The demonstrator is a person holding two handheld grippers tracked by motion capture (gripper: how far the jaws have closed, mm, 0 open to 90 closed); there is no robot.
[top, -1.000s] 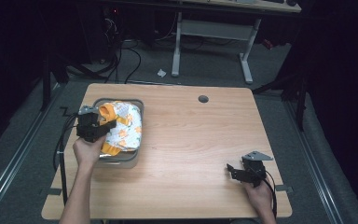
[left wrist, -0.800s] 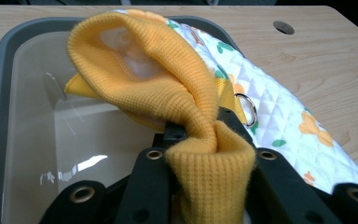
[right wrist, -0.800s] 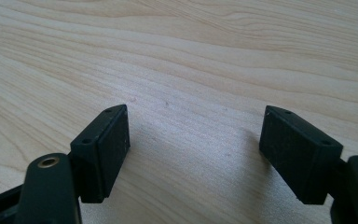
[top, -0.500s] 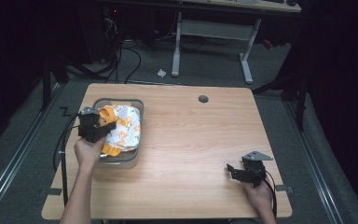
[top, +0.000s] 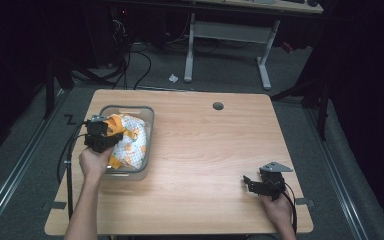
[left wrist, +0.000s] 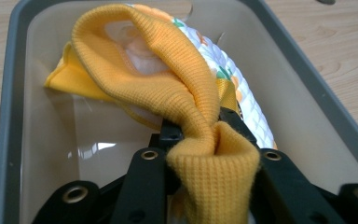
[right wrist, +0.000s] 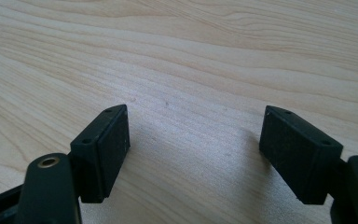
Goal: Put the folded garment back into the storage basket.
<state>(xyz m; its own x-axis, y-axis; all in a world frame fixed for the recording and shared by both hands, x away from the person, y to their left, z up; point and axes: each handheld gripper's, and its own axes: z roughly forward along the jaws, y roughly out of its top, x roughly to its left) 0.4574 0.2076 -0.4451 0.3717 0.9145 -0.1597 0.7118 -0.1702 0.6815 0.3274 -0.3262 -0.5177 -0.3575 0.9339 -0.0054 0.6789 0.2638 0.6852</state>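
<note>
My left gripper (left wrist: 204, 140) pinches the garment's yellow ribbed cuff (left wrist: 168, 88) inside the grey bin (left wrist: 317, 93), its jaws just easing apart. Well right of the bin, my right gripper (right wrist: 193, 135) hangs wide apart over the table (right wrist: 191, 56).

The garment (top: 128, 141) lies in the bin (top: 149, 114) at the table's (top: 205, 150) left, the right tool (top: 252, 183) well apart at the near right.

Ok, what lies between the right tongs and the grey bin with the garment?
Nothing: bare wooden table runs from the right tongs to the grey bin holding the garment, as the high view shows.
</note>
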